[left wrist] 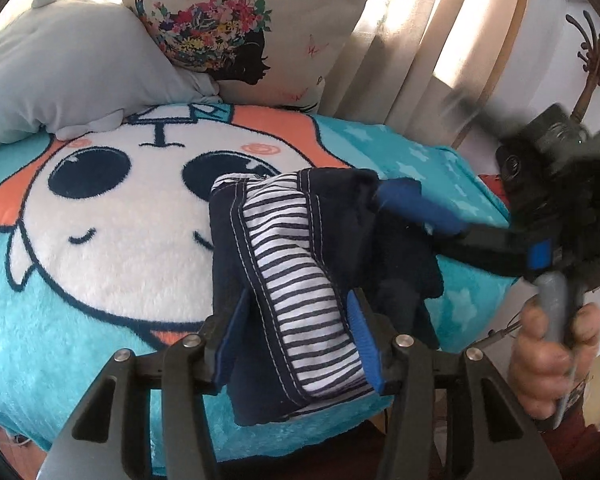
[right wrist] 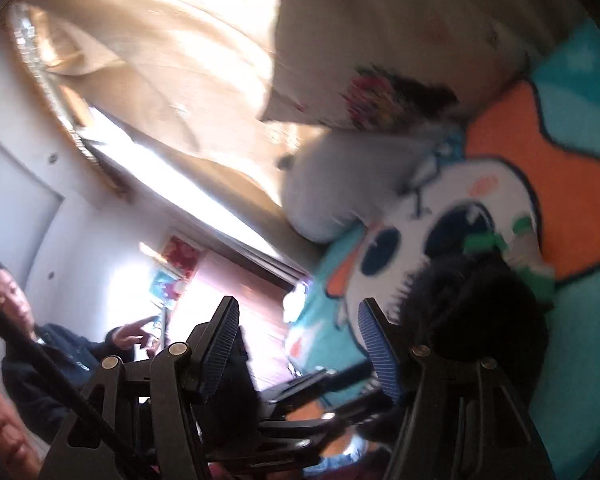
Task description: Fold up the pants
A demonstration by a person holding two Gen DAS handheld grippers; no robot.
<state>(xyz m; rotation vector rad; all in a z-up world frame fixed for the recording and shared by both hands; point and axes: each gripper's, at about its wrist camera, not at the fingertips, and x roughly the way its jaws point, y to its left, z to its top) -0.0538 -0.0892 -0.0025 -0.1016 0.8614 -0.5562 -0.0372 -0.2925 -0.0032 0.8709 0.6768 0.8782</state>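
Note:
Small navy pants with a striped lining lie bunched on the teal cartoon blanket. My left gripper straddles their near end. The fabric sits loosely between its blue pads, and the jaws stand apart. A hand holds my right gripper, which comes in from the right with one blue pad at the pants' far right edge. In the right wrist view, the right gripper is open with nothing between its fingers. The dark pants lie just outside its right finger.
A grey pillow and a floral cushion lean at the back of the blanket, with beige curtains behind them. Two people are at the left edge of the right wrist view. Blurred green patches show beyond the pants.

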